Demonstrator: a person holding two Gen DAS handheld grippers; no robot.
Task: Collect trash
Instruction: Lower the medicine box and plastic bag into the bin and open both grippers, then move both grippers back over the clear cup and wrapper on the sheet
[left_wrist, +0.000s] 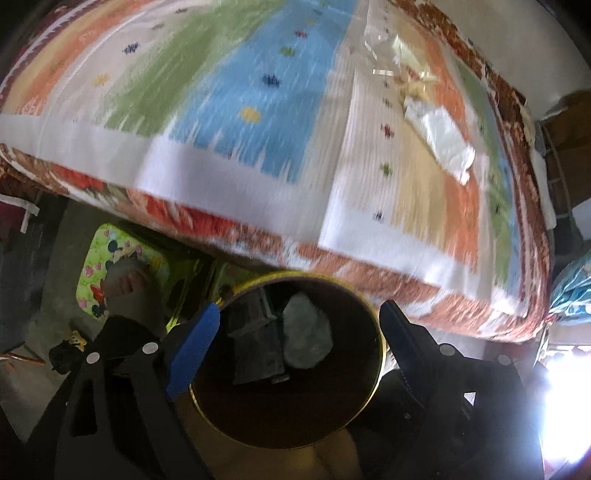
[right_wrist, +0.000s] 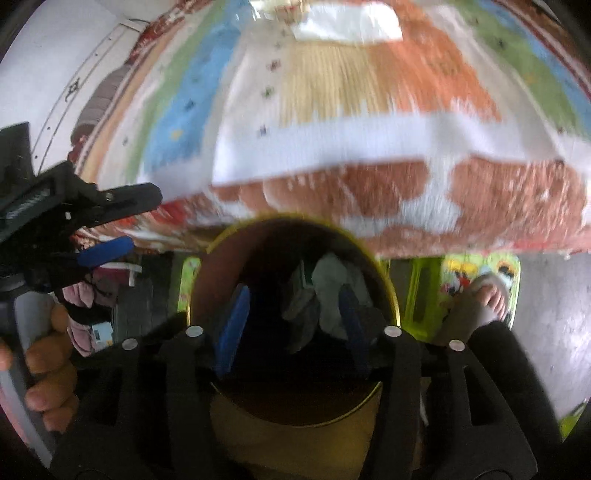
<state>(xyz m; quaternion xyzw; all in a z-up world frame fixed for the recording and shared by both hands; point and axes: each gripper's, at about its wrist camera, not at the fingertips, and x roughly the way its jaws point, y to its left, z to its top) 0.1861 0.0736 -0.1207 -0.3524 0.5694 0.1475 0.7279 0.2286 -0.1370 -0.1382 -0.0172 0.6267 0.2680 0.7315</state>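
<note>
A round bin with a yellow rim (left_wrist: 380, 369) stands on the floor beside the bed; it shows in the right wrist view too (right_wrist: 391, 288). Crumpled pale trash (left_wrist: 306, 338) and dark packaging lie inside it. My left gripper (left_wrist: 299, 332) is open, its blue fingers straddling the bin's mouth. My right gripper (right_wrist: 293, 325) is open over the bin, its fingers (right_wrist: 234, 328) above the crumpled trash (right_wrist: 328, 291). On the bed lie a white tissue (left_wrist: 447, 144), a clear plastic wrapper (left_wrist: 384, 48) and yellowish scraps (left_wrist: 421, 83). The tissue also shows in the right wrist view (right_wrist: 351, 22).
A bed with a striped multicoloured blanket (left_wrist: 240, 92) fills the upper part of both views. A green cartoon mat (left_wrist: 110, 266) lies on the grey floor with a slippered foot (right_wrist: 484, 299) on it. The left gripper (right_wrist: 107, 236) appears at the left of the right wrist view.
</note>
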